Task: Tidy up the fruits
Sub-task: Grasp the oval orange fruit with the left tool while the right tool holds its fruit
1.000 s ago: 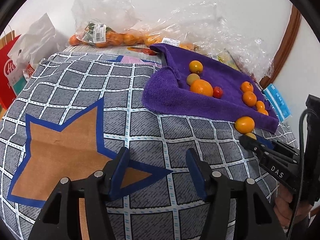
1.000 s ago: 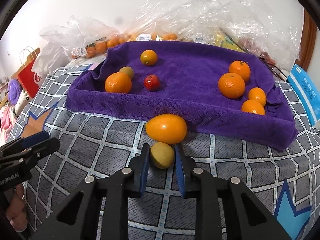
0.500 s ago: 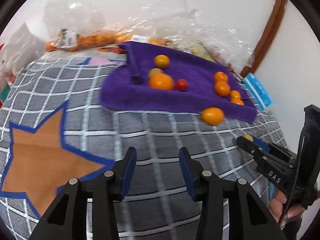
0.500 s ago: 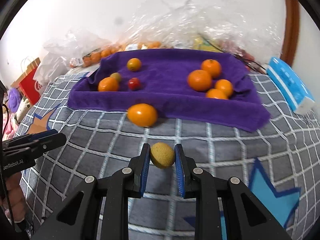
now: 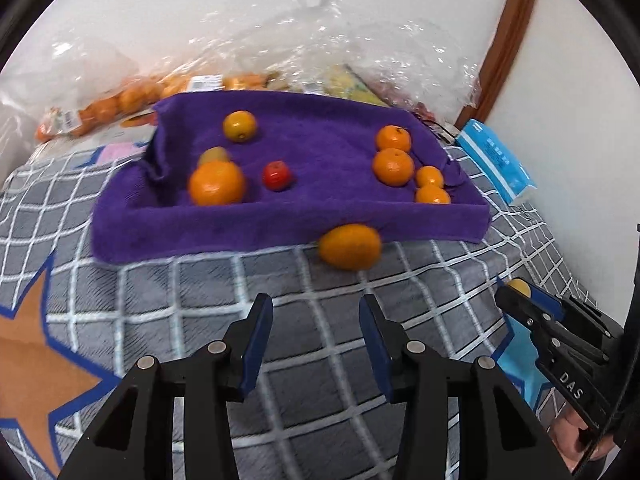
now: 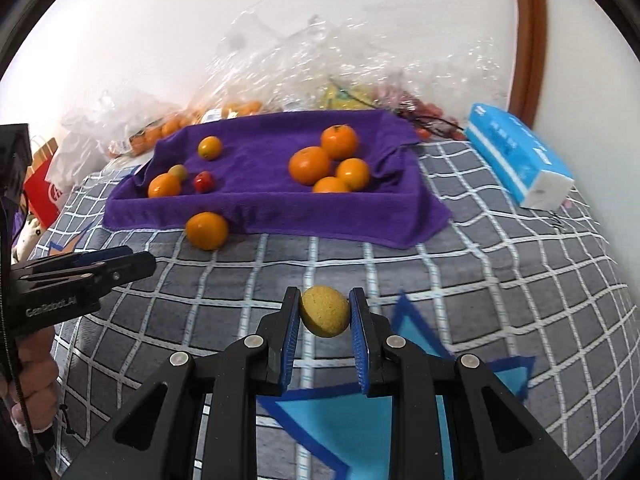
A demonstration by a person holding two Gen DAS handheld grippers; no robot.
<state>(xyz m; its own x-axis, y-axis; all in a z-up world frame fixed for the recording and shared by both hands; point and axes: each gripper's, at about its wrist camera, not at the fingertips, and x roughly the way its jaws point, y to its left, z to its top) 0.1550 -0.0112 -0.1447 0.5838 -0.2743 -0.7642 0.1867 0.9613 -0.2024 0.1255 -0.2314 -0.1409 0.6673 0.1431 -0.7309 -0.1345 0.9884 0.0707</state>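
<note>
- Left wrist: left gripper [image 5: 316,340] empty, jaws opening; orange [image 5: 349,246] on blanket, touching towel [image 5: 320,216] edge.
- Right wrist: right gripper [image 6: 324,320] clamps yellow fruit [image 6: 324,311]; keep squeeze gentle, carry over towel rim, set w/ similar fruit.

1. Both wrist views are bright and evenly lit by soft, diffuse light; its source cannot be told.
2. Shadows are faint: only a soft dark patch under the loose orange [image 6: 207,230] at the edge of the purple towel [image 6: 256,184].
3. White glare sparkles across the crumpled clear plastic bags [image 5: 360,52] at the wall.
4. Fisheye distortion bends the checked bedspread [image 6: 500,272] grid and the brown door frame [image 6: 530,40] into curves; black vignette fills the corners.
5. The left wrist view is smeared by motion blur, most on the loose orange and the towel's front edge.
6. The right wrist view is sharper near the lens; the far bags are soft.
</note>
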